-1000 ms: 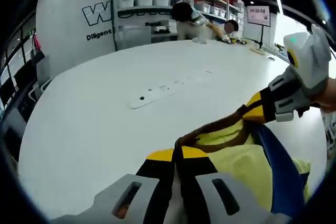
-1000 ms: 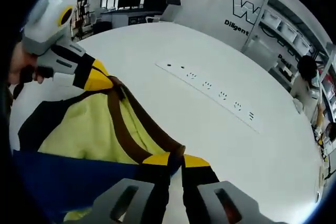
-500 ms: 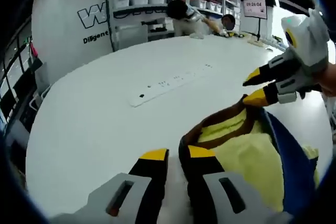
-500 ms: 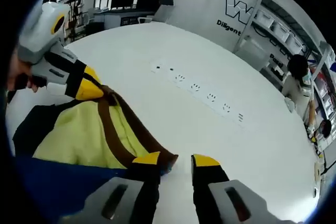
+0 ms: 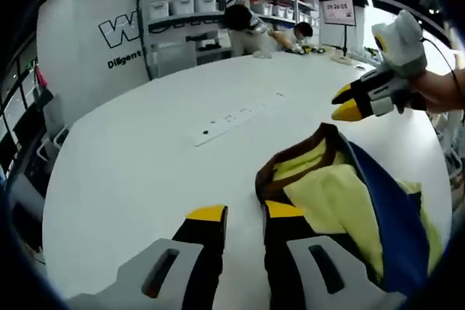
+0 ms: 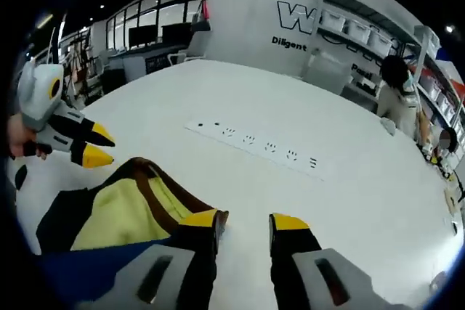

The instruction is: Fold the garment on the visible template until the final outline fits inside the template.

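We see a wide white table (image 5: 131, 172) with a rounded edge, running from the lower left of the left gripper view to its upper right. A long white power strip (image 5: 240, 115) lies flat on it near the middle of that view. A folded garment (image 5: 341, 201) in yellow, brown and blue lies on the table at the lower right. In the right gripper view the strip (image 6: 251, 143) sits mid-frame and the garment (image 6: 123, 215) at the lower left.
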The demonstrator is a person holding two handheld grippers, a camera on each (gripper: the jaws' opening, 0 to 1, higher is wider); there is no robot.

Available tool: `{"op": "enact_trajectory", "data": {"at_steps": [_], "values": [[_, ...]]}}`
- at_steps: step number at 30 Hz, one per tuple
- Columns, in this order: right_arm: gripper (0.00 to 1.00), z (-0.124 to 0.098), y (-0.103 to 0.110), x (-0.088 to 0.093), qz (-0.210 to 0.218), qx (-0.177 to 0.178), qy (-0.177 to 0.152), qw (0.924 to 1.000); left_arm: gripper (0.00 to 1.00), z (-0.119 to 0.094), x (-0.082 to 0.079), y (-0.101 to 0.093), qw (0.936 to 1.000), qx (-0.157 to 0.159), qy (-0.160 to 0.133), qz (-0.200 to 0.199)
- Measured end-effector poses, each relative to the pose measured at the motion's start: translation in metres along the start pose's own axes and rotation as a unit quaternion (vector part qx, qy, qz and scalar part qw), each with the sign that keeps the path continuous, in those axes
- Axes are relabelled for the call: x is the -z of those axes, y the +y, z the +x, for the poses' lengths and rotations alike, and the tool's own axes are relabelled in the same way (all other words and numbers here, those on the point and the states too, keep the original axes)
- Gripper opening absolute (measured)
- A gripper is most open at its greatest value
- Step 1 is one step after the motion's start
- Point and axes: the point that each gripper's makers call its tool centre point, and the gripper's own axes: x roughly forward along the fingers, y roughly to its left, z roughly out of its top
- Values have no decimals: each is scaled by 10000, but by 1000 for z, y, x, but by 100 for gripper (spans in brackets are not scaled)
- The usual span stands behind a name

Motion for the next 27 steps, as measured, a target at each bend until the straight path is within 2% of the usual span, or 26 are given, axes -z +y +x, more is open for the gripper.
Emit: {"op": "enact_trajectory", "data": {"at_steps": [3,6,12,15,17,22,27], "values": [[21,-4,5,-3,-83,-89,-13,9999,23,-7,-6,0,9999,55,-92,-27],[20,-11,12,-5,146,-212,-82,9996,23,-14,-11,-4,9996,144,-192,-133],[25,-24,27,-9,70,-290,-239,9993,21,-26,-13,-19,9985,309,-325,-320],[26,-30,34,-9,244,-317,-277,9988,20,-30,-10,-24,9986,326,-323,-268],[25,-34,37,-7,258,-283,-285,9989,20,-34,-15,-30,9968,454,-567,-336],[29,-40,45,-3,97,-280,-302,9991,22,-42,-7,-33,9975,431,-500,-240],[29,-49,56,-1,96,-363,-320,9988,22,-51,3,-33,9979,431,-437,-183]]}}
